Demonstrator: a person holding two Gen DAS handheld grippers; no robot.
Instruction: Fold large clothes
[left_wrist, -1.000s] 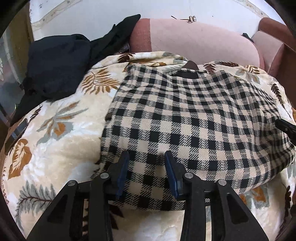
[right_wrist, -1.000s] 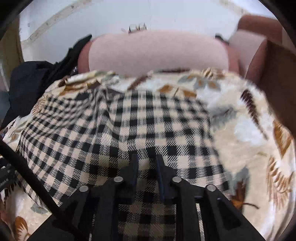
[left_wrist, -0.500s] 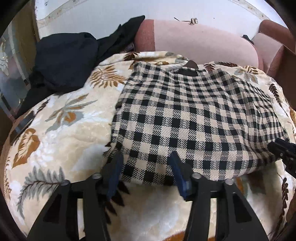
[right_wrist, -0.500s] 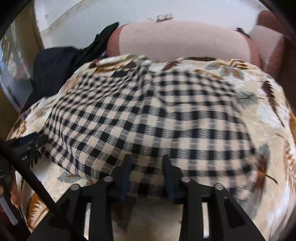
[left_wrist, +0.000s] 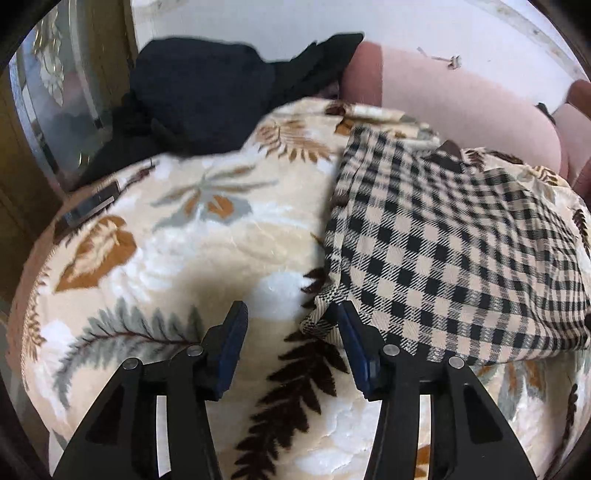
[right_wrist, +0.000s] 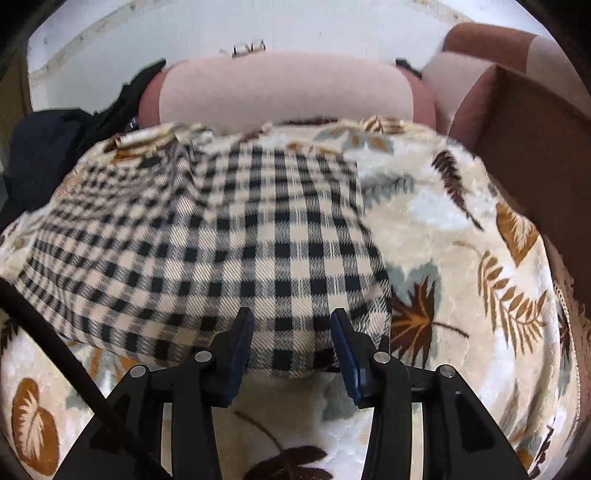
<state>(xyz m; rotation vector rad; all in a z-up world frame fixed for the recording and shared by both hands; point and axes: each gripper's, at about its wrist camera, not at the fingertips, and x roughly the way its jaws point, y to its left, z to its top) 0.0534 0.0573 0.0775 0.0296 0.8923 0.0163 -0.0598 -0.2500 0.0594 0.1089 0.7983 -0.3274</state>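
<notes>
Inspecting: my left gripper (left_wrist: 290, 319), jaws parted and just narrowing, flanks the folded black-and-cream checked garment's (left_wrist: 454, 251) corner; my right gripper (right_wrist: 291, 326) stands released over its near hem.

left gripper (left_wrist: 290, 317): jaws apart, just narrowing, empty | right gripper (right_wrist: 291, 323): jaws apart, empty
</notes>
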